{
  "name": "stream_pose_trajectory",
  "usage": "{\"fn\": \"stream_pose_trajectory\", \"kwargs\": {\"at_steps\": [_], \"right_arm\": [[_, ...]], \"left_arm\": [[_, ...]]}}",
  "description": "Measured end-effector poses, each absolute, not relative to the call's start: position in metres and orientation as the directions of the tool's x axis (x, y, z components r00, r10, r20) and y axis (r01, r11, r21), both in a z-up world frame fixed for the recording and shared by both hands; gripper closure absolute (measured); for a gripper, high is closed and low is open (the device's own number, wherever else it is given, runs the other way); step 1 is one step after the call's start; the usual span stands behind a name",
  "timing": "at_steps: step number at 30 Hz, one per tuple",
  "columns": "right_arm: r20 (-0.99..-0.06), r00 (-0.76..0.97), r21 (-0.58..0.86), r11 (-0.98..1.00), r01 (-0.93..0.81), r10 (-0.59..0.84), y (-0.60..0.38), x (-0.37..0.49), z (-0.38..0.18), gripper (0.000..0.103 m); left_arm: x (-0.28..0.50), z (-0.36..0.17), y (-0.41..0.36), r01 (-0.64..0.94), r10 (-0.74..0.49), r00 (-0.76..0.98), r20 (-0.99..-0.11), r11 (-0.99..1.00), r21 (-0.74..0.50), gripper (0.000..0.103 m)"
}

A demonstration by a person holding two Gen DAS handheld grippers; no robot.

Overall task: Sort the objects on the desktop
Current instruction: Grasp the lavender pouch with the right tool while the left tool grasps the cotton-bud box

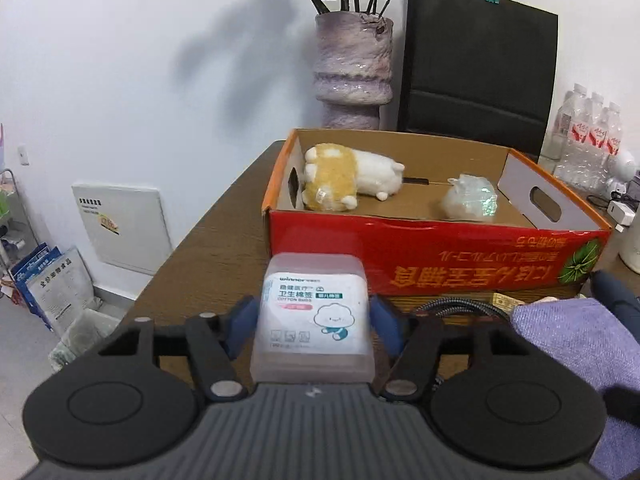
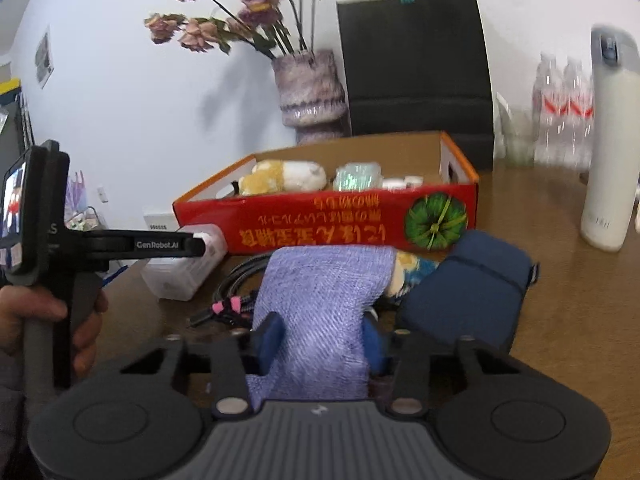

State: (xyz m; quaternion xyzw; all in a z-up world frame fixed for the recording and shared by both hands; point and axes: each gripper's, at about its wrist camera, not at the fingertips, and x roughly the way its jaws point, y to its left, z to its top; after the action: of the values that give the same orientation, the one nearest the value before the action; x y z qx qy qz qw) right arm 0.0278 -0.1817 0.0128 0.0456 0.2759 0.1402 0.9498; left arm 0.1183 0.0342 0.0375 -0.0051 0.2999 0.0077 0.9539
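Note:
My left gripper [image 1: 312,312] is shut on a clear cotton-bud box [image 1: 314,316] and holds it just before the red cardboard box [image 1: 436,256]. That box holds a plush toy [image 1: 348,178] and a wrapped white bundle [image 1: 470,200]. My right gripper [image 2: 320,340] is shut on a purple cloth [image 2: 320,300] in front of the red cardboard box [image 2: 320,228]. In the right wrist view, the left gripper [image 2: 202,246] and cotton-bud box [image 2: 184,272] show at the left. The purple cloth [image 1: 572,344] shows at the right of the left wrist view.
A dark blue pouch [image 2: 464,288], a braided cable [image 2: 240,280] and a small toy [image 2: 412,270] lie on the wooden table [image 2: 560,312]. A white flask [image 2: 608,140] stands at the right. A vase [image 1: 352,72], black bag [image 1: 476,68] and water bottles [image 1: 588,136] stand behind.

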Motion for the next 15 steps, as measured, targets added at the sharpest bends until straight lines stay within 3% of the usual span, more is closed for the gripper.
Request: {"fn": "stream_pose_trajectory", "kwargs": {"at_steps": [3, 7, 9, 12, 15], "right_arm": [[-0.473, 0.837, 0.099, 0.960, -0.261, 0.276, -0.177, 0.016, 0.023, 0.086], [-0.408, 0.879, 0.073, 0.968, -0.239, 0.248, -0.184, 0.001, 0.041, 0.089], [-0.380, 0.893, 0.095, 0.970, -0.224, 0.243, -0.194, -0.006, 0.052, 0.089], [-0.342, 0.911, 0.123, 0.972, -0.197, 0.229, -0.212, -0.020, 0.066, 0.089], [-0.365, 0.908, 0.126, 0.977, -0.172, 0.207, -0.224, -0.028, 0.068, 0.088]], "left_arm": [[0.108, 0.040, 0.032, -0.026, 0.032, 0.822, -0.569, 0.999, 0.018, 0.040], [0.077, 0.059, 0.037, -0.042, 0.030, 0.846, -0.532, 0.999, -0.010, 0.043], [0.054, 0.070, 0.041, -0.046, 0.017, 0.860, -0.509, 0.998, -0.045, 0.094], [0.025, 0.073, 0.047, -0.022, -0.042, 0.849, -0.527, 0.993, -0.114, 0.097], [-0.004, 0.057, 0.038, -0.011, -0.026, 0.828, -0.560, 0.998, -0.062, 0.098]]}}
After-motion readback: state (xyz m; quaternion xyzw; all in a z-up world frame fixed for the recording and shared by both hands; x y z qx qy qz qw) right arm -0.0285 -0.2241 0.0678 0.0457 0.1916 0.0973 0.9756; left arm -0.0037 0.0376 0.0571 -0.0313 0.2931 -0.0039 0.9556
